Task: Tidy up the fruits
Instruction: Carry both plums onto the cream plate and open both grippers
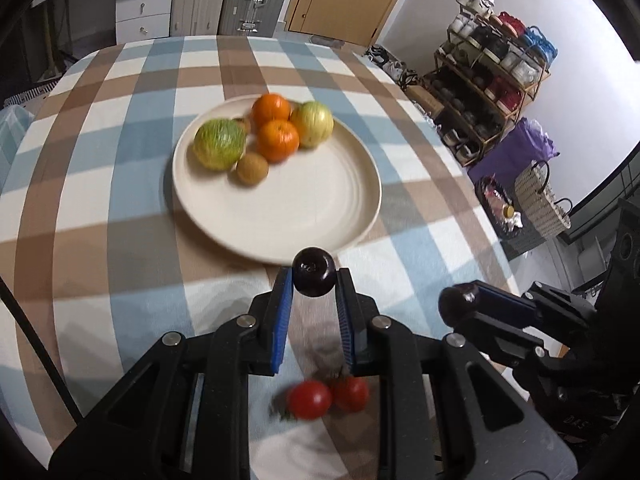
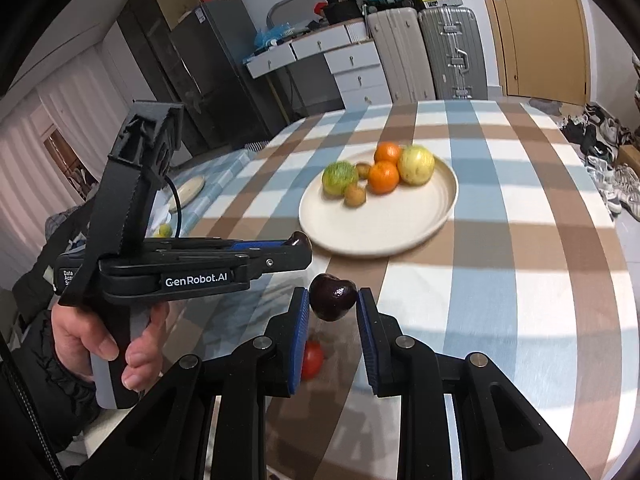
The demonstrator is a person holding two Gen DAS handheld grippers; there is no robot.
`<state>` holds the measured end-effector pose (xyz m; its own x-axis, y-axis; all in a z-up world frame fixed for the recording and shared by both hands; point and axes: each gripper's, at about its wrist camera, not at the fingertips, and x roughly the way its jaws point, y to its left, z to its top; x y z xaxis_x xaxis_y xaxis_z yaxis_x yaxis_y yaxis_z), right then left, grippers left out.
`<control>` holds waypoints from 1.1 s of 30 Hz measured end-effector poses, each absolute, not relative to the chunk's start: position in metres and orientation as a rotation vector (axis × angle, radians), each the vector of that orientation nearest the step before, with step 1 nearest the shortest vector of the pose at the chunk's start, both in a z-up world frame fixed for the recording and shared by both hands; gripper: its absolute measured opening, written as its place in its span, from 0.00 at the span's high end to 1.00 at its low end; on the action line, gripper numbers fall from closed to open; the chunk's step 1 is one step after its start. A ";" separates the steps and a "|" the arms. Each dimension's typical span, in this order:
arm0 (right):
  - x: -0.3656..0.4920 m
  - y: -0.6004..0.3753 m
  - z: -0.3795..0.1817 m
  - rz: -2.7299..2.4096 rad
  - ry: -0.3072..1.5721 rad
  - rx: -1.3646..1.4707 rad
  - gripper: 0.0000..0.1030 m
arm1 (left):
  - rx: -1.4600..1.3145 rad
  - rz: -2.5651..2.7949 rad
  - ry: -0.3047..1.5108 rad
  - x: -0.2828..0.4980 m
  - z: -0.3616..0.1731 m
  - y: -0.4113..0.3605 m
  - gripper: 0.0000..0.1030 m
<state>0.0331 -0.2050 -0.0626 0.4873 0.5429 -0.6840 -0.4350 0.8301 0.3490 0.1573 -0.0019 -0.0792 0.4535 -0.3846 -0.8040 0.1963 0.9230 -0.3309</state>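
While both grippers are loaded, the step in hand reads as the carry toward the plate. Left gripper (image 1: 314,280): blue pads clamped on a dark cherry (image 1: 314,277), held at the very fingertips, clear of the cloth. Right gripper (image 2: 333,300): likewise closed on a second dark cherry (image 2: 333,297), pinched between its pads above the table. From the left wrist view the right gripper sits just beside, to the right, at about the same height. Below the fingers, two red tomatoes (image 1: 327,397) lie touching each other on the checked tablecloth (image 1: 120,220), not yet collected. Ahead, the cream plate (image 1: 312,216) holds two oranges (image 1: 277,140), two green-yellow round fruits (image 1: 219,144) and small brown kiwi-like fruits, all crowded at its far side; the near half is bare. Judgement: next move calls for advancing each cherry over the near rim, lowering onto the bare part, then opening gently, since round fruit held this shallowly may roll or slip. Tomatoes remain afterwards.
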 end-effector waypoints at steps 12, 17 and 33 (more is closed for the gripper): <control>0.143 -0.215 -0.075 0.563 0.861 0.138 0.76 | -0.184 -0.415 1.046 0.244 -0.089 -0.034 0.82; 0.182 -0.219 -0.097 0.560 0.891 0.144 0.76 | -0.164 -0.439 1.062 0.272 -0.104 -0.048 0.82; 0.225 -0.227 -0.123 0.536 0.923 0.194 0.76 | -0.158 -0.458 1.082 0.302 -0.129 -0.061 0.82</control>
